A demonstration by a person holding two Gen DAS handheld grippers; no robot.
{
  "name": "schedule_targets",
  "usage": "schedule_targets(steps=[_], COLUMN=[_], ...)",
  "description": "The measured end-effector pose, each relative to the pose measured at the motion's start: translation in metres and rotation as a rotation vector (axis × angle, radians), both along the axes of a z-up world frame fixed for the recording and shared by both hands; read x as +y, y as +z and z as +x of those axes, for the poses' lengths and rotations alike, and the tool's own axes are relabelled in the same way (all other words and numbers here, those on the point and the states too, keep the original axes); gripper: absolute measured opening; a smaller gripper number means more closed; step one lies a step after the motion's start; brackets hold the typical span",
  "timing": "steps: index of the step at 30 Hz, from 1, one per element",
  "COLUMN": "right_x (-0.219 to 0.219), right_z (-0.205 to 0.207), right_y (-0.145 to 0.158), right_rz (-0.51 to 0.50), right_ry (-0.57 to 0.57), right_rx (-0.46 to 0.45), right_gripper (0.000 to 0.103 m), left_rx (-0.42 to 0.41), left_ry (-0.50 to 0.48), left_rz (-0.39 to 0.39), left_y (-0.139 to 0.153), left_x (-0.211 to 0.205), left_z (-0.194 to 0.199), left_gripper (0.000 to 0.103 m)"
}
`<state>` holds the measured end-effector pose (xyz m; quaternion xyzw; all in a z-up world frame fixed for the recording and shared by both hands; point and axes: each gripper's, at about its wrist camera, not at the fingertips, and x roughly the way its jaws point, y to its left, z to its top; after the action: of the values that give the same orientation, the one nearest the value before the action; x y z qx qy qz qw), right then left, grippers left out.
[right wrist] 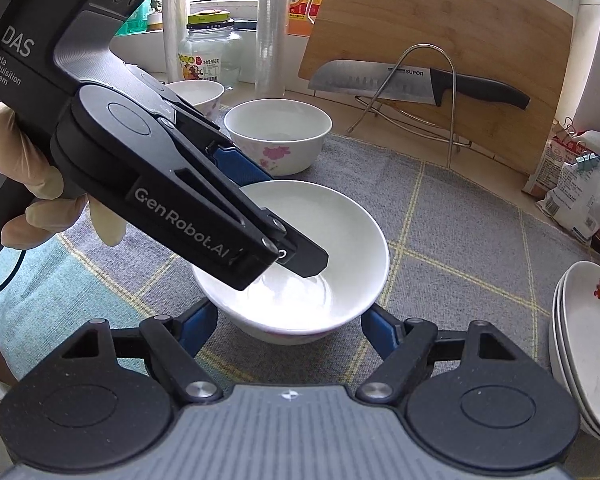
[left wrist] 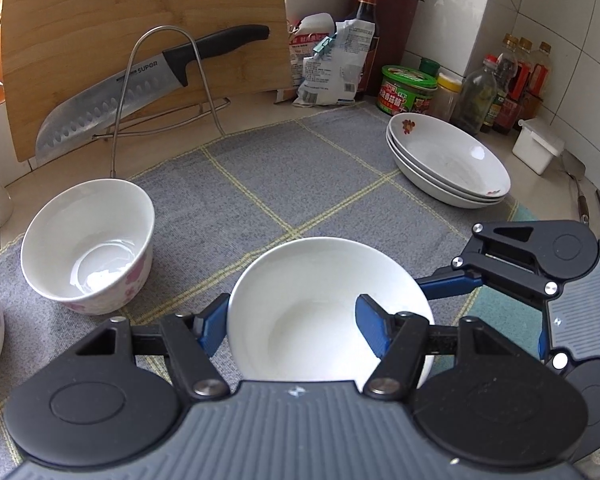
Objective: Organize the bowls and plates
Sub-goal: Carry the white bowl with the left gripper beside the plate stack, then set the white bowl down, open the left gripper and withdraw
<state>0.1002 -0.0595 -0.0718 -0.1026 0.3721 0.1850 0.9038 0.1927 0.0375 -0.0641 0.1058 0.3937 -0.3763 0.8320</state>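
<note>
While both tools point steeply down at it, the white bowl (left wrist: 300, 280) sits near the front of the grey checked cloth (left wrist: 280, 176), caught from two sides. The left gripper (left wrist: 292, 320) comes in from the bowl's left, held in a gloved hand (right wrist: 28, 184) curled around its handle. It straddles the wall, with one blue finger against the outside and the other reaching down inside the bowl. Its jaws are drawn in as far as the wall lets them, so they read as clamped on that wall, though the pad contact inside is hard to make out. The right gripper (right wrist: 289, 326) sits low in front of the bowl, its two fingers closed on the outside of the lower body, one on each flank. In the left wrist view, one of its fingers touches the bowl's right side.

Just beyond the held bowl, to the left, stands a flowered bowl (left wrist: 88, 240), upright on the cloth and apart from it. Another flowered bowl (right wrist: 196, 94) stands farther back. A stack of shallow plates (left wrist: 448, 160) lies well off to the right on the cloth's corner. Behind, a cutting board (left wrist: 100, 8) and a large knife (left wrist: 140, 80) lean in a wire rack (left wrist: 204, 80), and bottles (left wrist: 512, 76) crowd the tiled corner
</note>
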Motion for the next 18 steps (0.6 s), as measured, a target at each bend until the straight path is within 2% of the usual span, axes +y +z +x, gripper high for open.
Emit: schedule_targets(steps=[2, 4, 5, 6, 7, 8, 18], right_x=[0.000, -0.001, -0.001, -0.002, -0.003, -0.003, -0.002], right_z=[0.001, 0.001, 0.000, -0.002, -0.005, -0.007, -0.007], right_y=[-0.001, -0.002, -0.002, -0.001, 0.001, 0.003, 0.016], right_rz=[0.002, 0.008, 0.016, 0.021, 0.028, 0.032, 0.070], right_ry=[0.000, 0.006, 0.010, 0.012, 0.017, 0.023, 0.068], right_rx=[0.003, 0.007, 0.005, -0.006, -0.033, -0.044, -0.044], right_gripper=[0.083, 0.084, 0.088, 0.098, 0.103, 0.103, 0.103], left_rx=[0.004, 0.006, 0.003, -0.002, -0.014, -0.024, -0.105], left_ry=[0.001, -0.008, -0.016, -0.018, -0.016, -0.014, 0.067], left_rz=[0.001, 0.003, -0.006, -0.011, -0.012, -0.012, -0.034], left_y=[-0.001, -0.002, -0.002, -0.001, -0.001, 0.000, 0.014], left_x=[0.000, 0.000, 0.001, 0.001, 0.003, 0.004, 0.026], left_z=[0.001, 0.001, 0.001, 0.000, -0.001, -0.002, -0.007], left_gripper=[0.066, 0.072, 0.077, 0.081, 0.088, 0.092, 0.095])
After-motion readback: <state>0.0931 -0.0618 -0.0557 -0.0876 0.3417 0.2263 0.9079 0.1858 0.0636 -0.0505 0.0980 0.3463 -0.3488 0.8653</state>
